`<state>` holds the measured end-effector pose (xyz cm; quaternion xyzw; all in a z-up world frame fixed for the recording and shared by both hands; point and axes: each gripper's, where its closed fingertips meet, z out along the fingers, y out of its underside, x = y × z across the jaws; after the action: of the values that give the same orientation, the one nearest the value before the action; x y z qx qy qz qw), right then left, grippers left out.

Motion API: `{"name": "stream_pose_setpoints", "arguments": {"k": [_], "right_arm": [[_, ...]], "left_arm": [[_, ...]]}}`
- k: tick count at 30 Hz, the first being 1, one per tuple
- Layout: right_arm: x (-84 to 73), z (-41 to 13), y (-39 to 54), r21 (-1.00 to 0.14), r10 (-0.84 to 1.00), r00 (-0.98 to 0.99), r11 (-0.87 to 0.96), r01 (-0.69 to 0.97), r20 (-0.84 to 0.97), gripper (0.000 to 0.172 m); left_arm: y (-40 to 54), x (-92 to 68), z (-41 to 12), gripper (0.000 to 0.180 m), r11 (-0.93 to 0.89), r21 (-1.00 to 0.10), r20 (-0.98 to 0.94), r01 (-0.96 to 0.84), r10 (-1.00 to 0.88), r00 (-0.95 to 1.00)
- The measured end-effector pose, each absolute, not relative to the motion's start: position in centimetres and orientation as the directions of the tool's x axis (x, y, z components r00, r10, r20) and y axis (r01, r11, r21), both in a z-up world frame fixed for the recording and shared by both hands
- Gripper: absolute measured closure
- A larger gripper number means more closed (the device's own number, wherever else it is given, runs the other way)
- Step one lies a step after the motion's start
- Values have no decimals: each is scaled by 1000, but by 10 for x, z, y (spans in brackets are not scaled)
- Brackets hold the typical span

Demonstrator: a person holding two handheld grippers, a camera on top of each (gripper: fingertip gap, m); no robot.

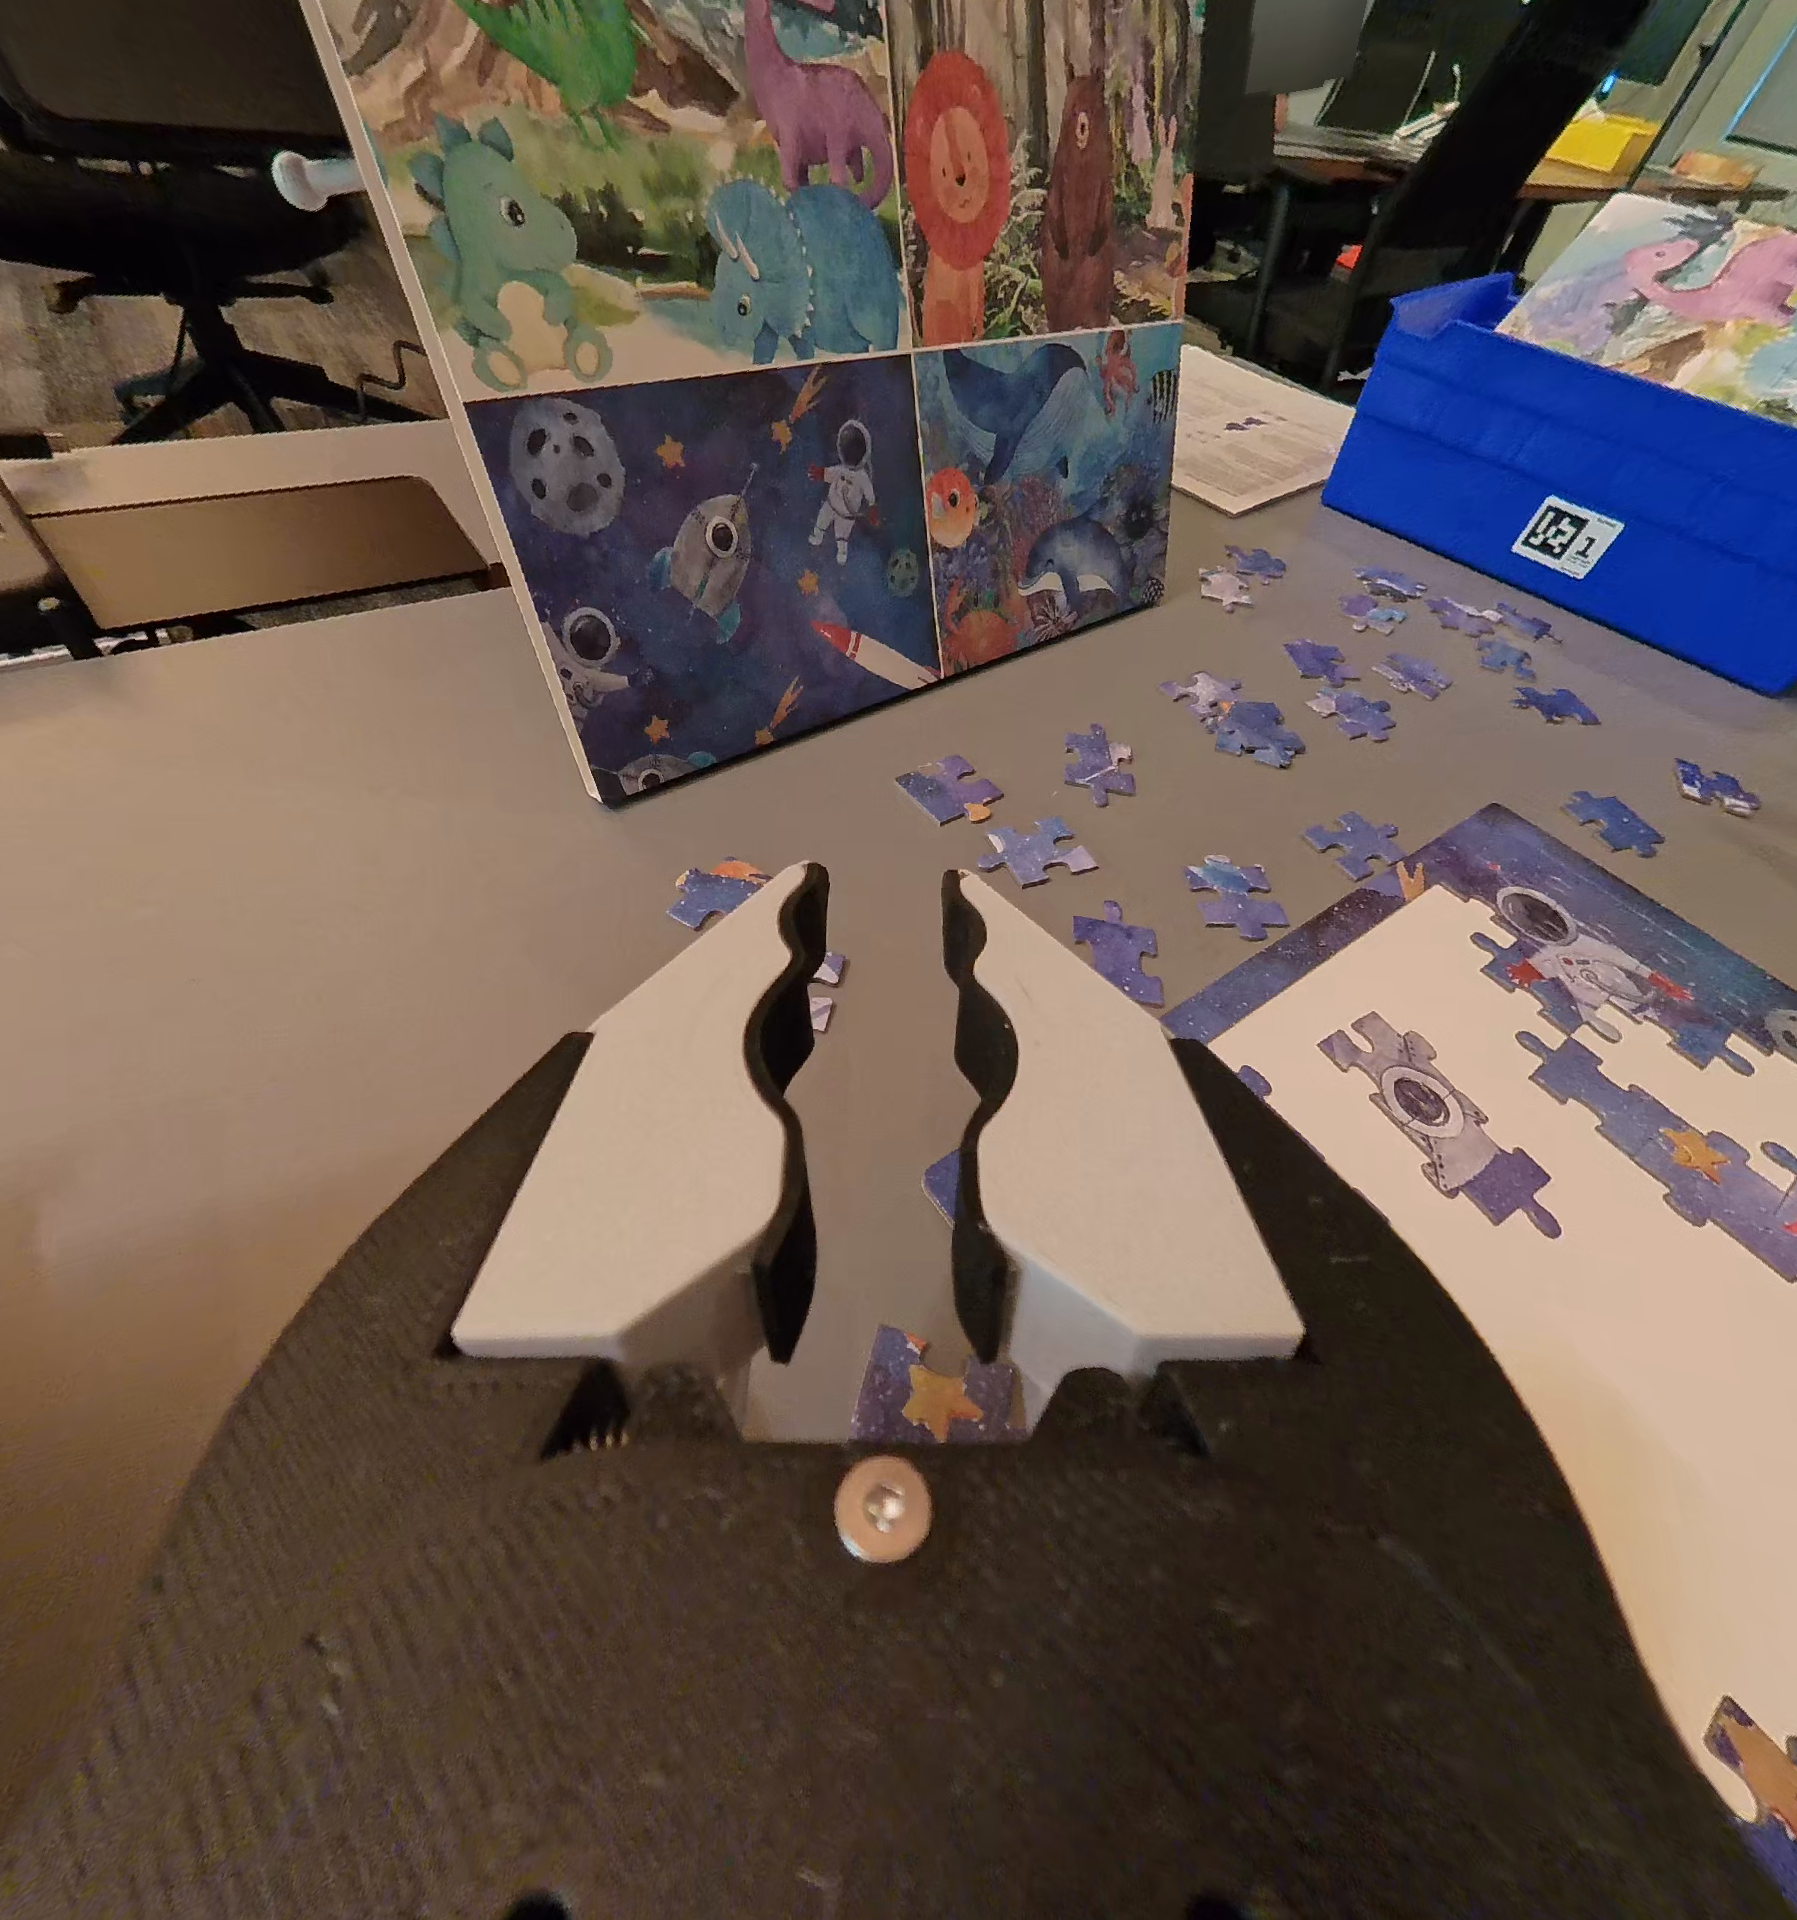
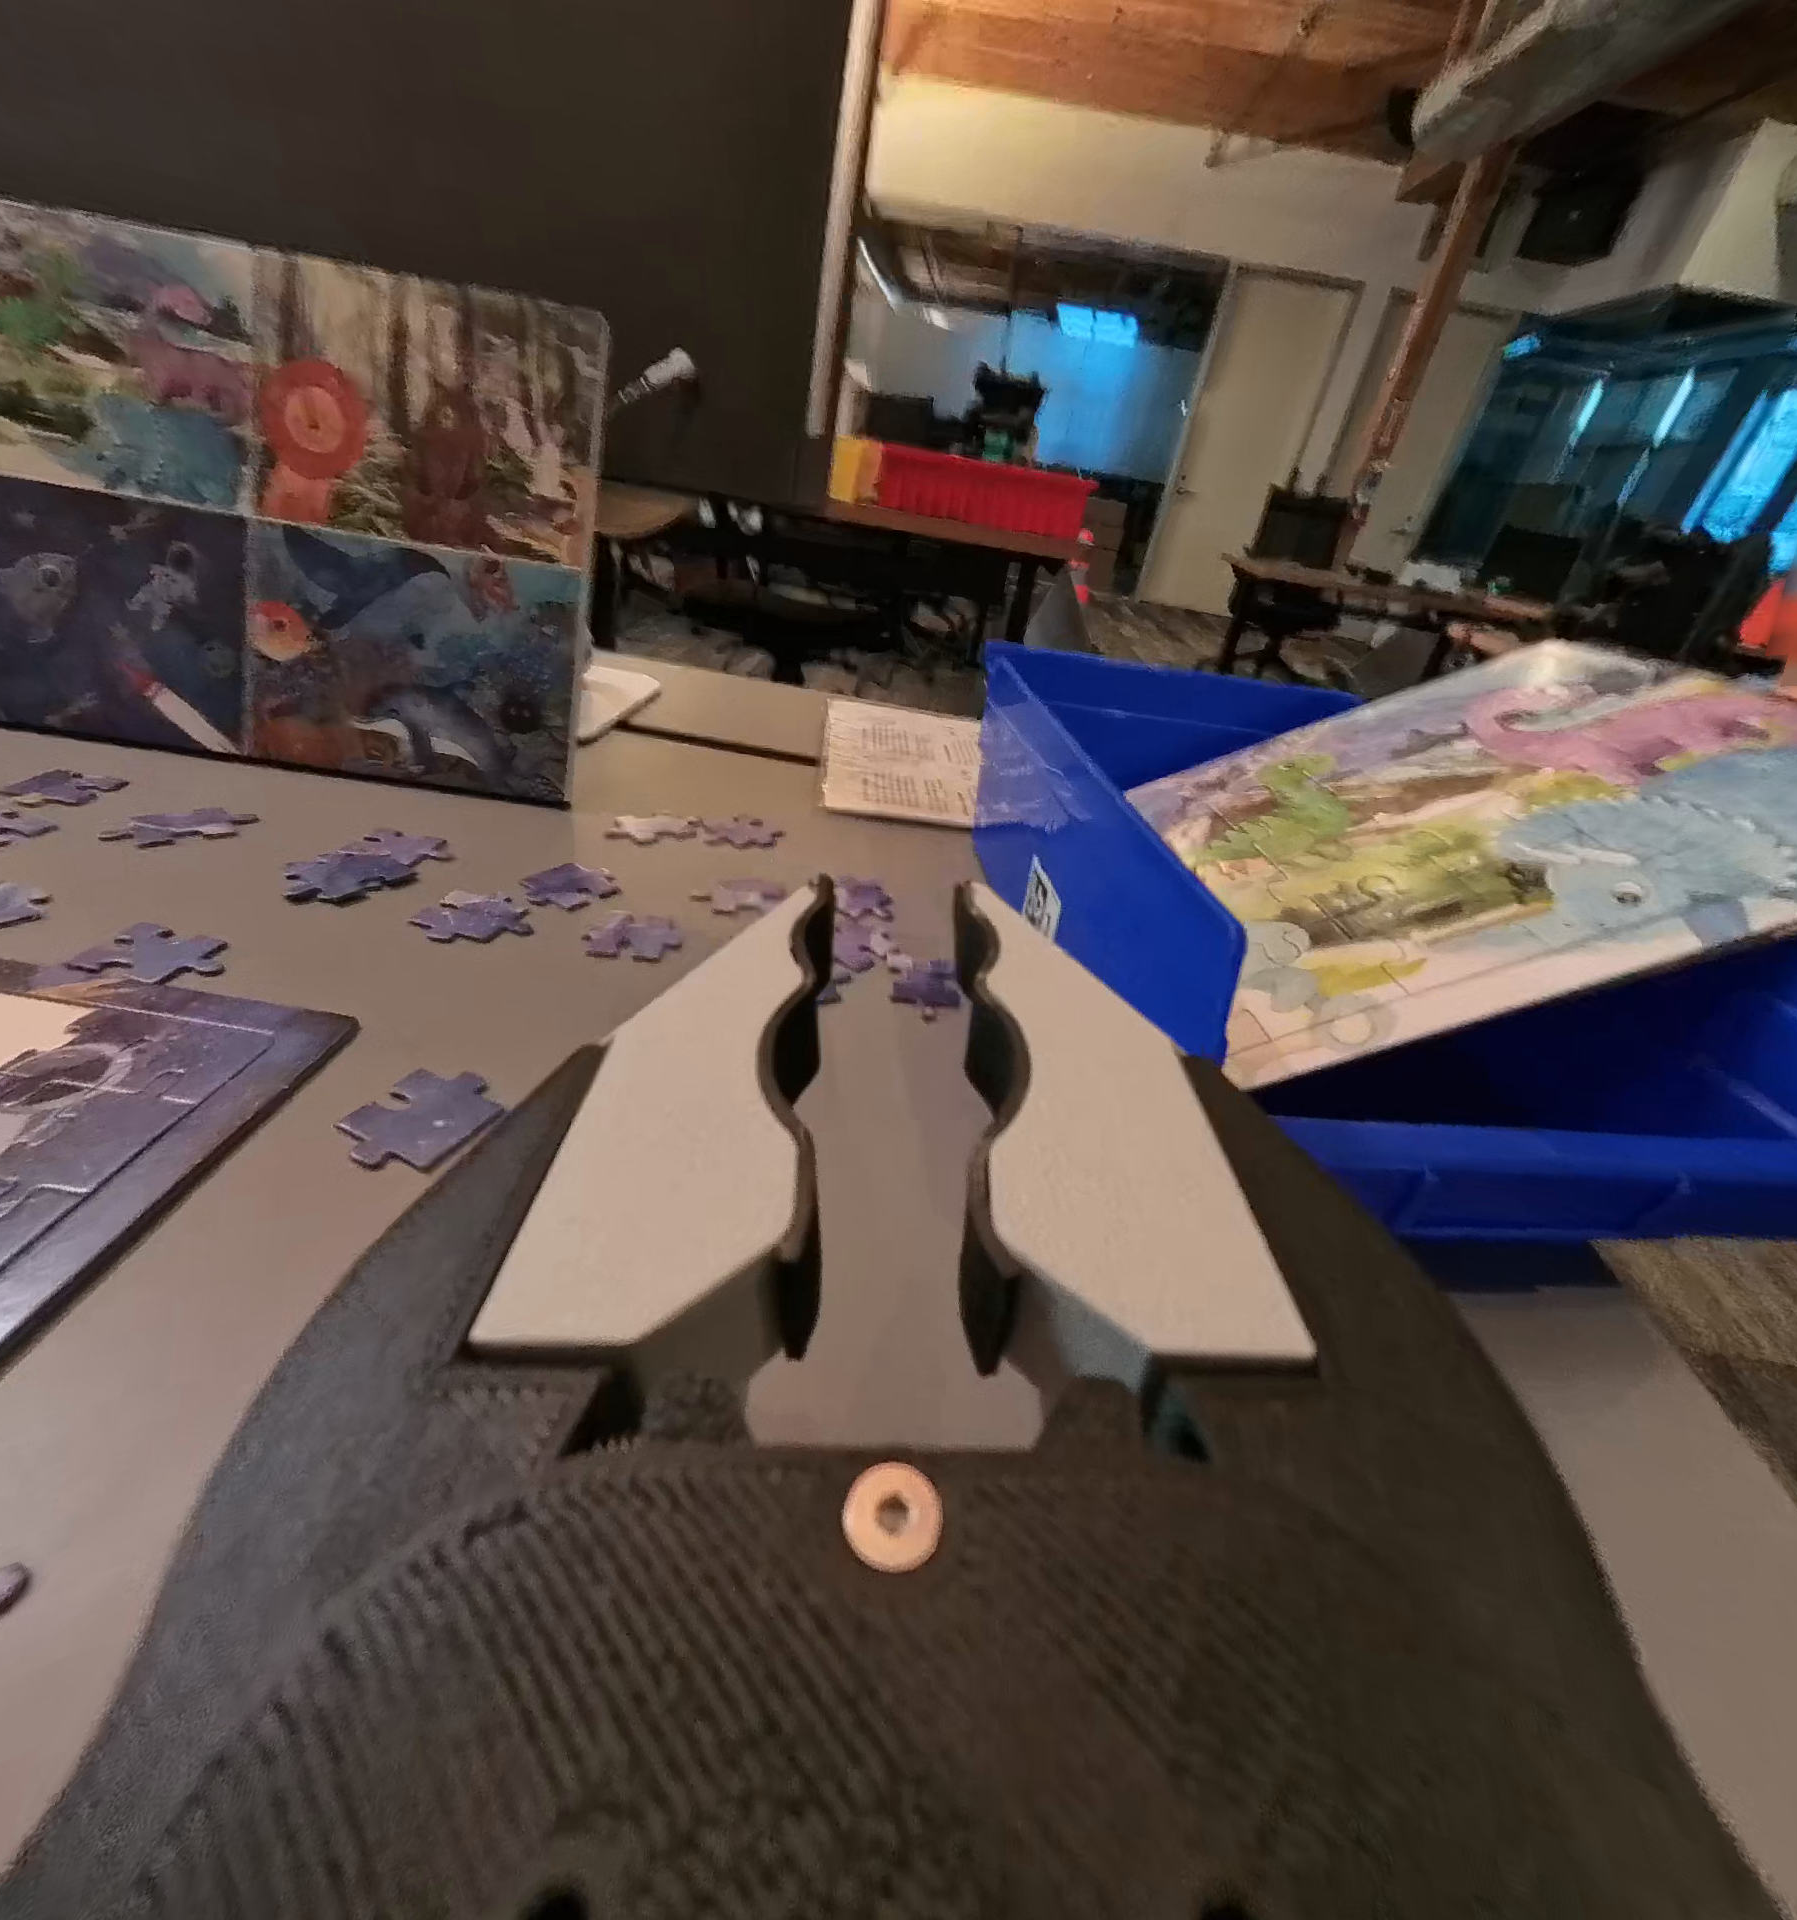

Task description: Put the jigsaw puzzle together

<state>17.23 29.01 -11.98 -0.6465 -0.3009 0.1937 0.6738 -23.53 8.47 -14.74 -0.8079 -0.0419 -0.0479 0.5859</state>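
A grey table [image 1: 250,935] is seen from two hand-held grippers, with a partly filled space-themed puzzle board [image 1: 1445,1351] lying flat on it as the main landmark.

The left gripper [image 1: 883,883] is held low over the table, just left of the puzzle board. Its two grey fingers [image 1: 665,1122] with black wavy pads are parted, and only bare table is seen between the tips; nothing is gripped. A blue piece with an orange star [image 1: 925,1392] lies on the table under the base of the fingers, and another blue piece [image 1: 707,894] is partly hidden behind the left fingertip. Loose blue puzzle pieces [image 1: 1237,727] are scattered beyond the board. Behind them, left of the board's far end, an upright picture box [image 1: 821,416] showing dinosaurs, animals, space and sea scenes is stood on the table. A blue bin [image 1: 1559,499] is placed beyond the board's far right corner, with a printed sheet of paper [image 1: 1247,436] beside it.

The right gripper [image 2: 894,894] is held right of the puzzle board [image 2: 125,1101], its fingers likewise parted with nothing gripped. Small purple pieces [image 2: 925,982] lie on the table past its tips. The blue bin [image 2: 1133,914] is just to its right, with a dinosaur puzzle board [image 2: 1496,831] resting tilted across it.
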Motion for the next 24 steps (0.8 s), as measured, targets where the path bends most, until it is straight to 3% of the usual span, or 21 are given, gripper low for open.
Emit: {"name": "stream_pose_setpoints", "arguments": {"k": [5,10,15,24], "right_arm": [[125,-142,309,-948,728,661,-53,315,179,136],[75,-152,362,-890,764,619,-138,435,184,136],[39,-191,402,-809,788,615,-366,460,-7,137],[42,-223,425,-749,748,663,-431,503,15,125]], "left_arm": [[85,-235,-147,160,-308,-943,129,127,13,992],[84,-236,-146,160,-302,-945,128,126,14,992],[84,-236,-145,160,-302,-946,117,116,16,993],[86,-231,-148,159,-319,-942,114,107,-4,993]]}}
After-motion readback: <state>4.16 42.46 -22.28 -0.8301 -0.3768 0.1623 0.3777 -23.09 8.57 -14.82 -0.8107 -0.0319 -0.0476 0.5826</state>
